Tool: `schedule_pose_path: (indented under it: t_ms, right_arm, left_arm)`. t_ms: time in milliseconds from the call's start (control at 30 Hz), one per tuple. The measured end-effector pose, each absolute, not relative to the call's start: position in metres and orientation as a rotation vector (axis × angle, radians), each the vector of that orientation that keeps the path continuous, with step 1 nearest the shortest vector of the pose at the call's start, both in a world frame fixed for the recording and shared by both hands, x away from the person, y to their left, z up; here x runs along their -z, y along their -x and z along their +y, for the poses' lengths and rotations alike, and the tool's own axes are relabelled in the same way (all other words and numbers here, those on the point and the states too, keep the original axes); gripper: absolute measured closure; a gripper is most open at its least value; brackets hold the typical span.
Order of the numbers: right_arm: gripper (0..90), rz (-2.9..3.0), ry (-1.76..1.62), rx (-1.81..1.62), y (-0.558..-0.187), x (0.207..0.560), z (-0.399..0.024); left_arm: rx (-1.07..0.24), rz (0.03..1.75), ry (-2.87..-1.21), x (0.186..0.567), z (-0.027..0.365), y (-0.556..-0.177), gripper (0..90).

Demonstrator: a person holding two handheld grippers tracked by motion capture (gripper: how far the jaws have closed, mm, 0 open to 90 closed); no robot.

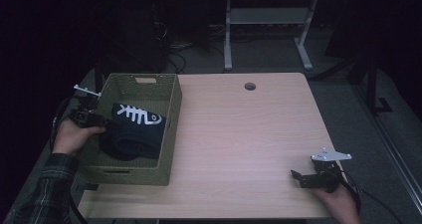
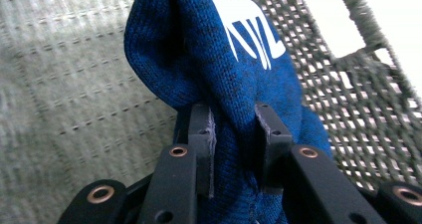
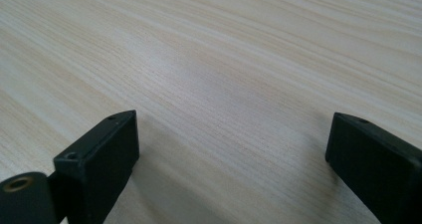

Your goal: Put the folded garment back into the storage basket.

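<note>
A dark blue knitted garment (image 1: pixel 133 130) with a white fishbone print lies in the woven green basket (image 1: pixel 171 134) at the table's left. My left gripper (image 1: pixel 107 122) reaches over the basket's left wall and is shut on a fold of that blue knit (image 2: pixel 219 69), which bunches up between its jaws (image 2: pixel 233 137). My right gripper (image 1: pixel 297 177) rests low over the table's front right corner, held by a hand. In the right gripper view its jaws stand wide apart (image 3: pixel 231 149) with bare wood between them.
The light wooden table (image 1: pixel 249 134) has a round cable hole (image 1: pixel 250 86) near its far edge. Beyond the table stand the white legs of another desk (image 1: pixel 228 35) and some cables on the dark floor.
</note>
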State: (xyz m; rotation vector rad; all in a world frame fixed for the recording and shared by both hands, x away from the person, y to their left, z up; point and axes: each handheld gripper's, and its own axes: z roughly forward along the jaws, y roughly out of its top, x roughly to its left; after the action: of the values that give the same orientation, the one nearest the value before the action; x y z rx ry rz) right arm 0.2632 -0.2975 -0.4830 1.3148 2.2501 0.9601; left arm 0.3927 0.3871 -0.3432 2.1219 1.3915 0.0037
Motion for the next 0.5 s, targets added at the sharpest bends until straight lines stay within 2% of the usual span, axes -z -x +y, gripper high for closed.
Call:
schedule_pose_path:
  t_ms: [200,400,500]
  right_arm:
    - [6.3,2.25,-1.313,-0.96,-0.263,0.483,-0.298]
    - [6.3,2.25,-1.315,-0.961,-0.263,0.483,-0.298]
    - [6.3,2.25,-1.314,-0.961,-0.263,0.483,-0.298]
  left_arm:
    - [-0.039,1.417,-2.12,0.349,0.395,-0.394,68.3]
    - [-0.126,1.434,-2.106,0.346,0.401,-0.391,54.5]
    - [-0.154,1.433,-2.106,0.344,0.403,-0.388,50.9]
